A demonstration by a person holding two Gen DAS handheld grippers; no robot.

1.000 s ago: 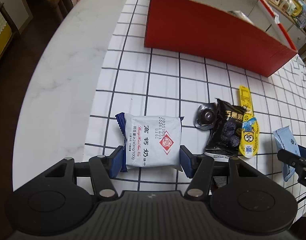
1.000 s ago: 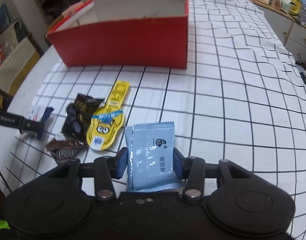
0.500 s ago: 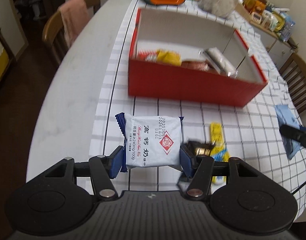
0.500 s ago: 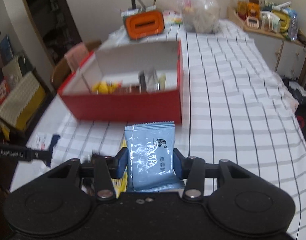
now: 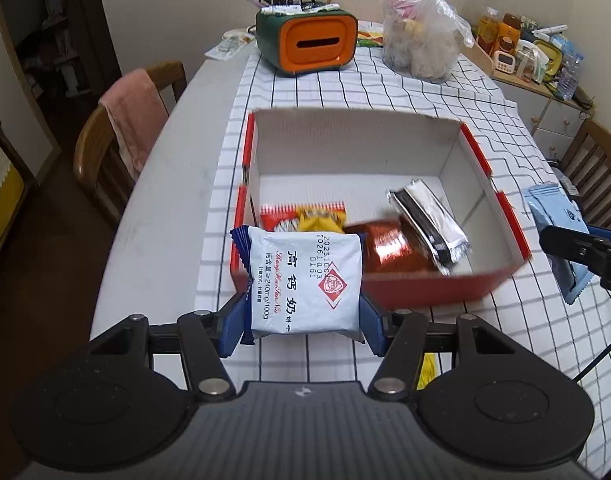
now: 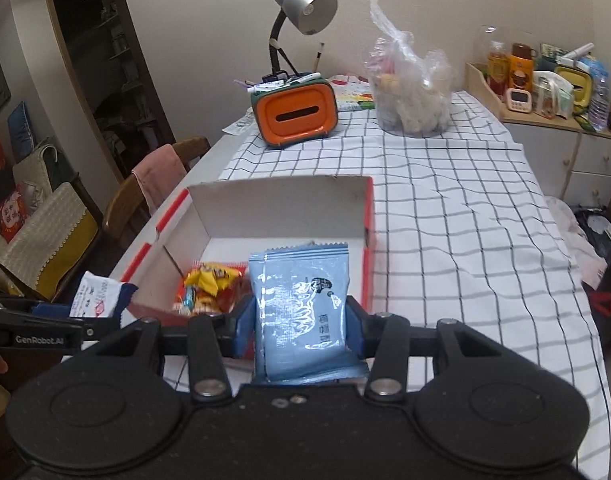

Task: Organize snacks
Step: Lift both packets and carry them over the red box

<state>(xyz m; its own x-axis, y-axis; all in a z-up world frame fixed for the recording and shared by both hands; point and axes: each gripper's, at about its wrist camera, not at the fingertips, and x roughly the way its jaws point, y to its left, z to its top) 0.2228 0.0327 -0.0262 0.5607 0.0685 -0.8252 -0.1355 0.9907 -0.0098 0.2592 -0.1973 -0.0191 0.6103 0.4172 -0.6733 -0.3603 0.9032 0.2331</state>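
Observation:
My left gripper point(image 5: 301, 324) is shut on a white snack packet point(image 5: 305, 280) with blue ends and a red diamond mark, held in the air just before the near wall of the red box point(image 5: 425, 292). My right gripper point(image 6: 299, 334) is shut on a light blue packet point(image 6: 301, 312), also lifted, at the box's point(image 6: 367, 216) near right corner. Inside the box lie a red-and-yellow packet point(image 5: 305, 216), a shiny red packet point(image 5: 389, 248) and a silver packet point(image 5: 429, 220). Each gripper shows at the edge of the other's view.
An orange and green pen holder point(image 5: 311, 42) and a full plastic bag point(image 5: 421, 44) stand at the table's far end, with a desk lamp point(image 6: 305, 8). A chair with a pink towel point(image 5: 133, 120) stands left of the table. A yellow snack point(image 5: 427, 370) lies below my left gripper.
Both grippers have risen from the tablecloth with their packets and moved toward the red box. The box's inside has come into view, and the loose snacks on the cloth have dropped below.

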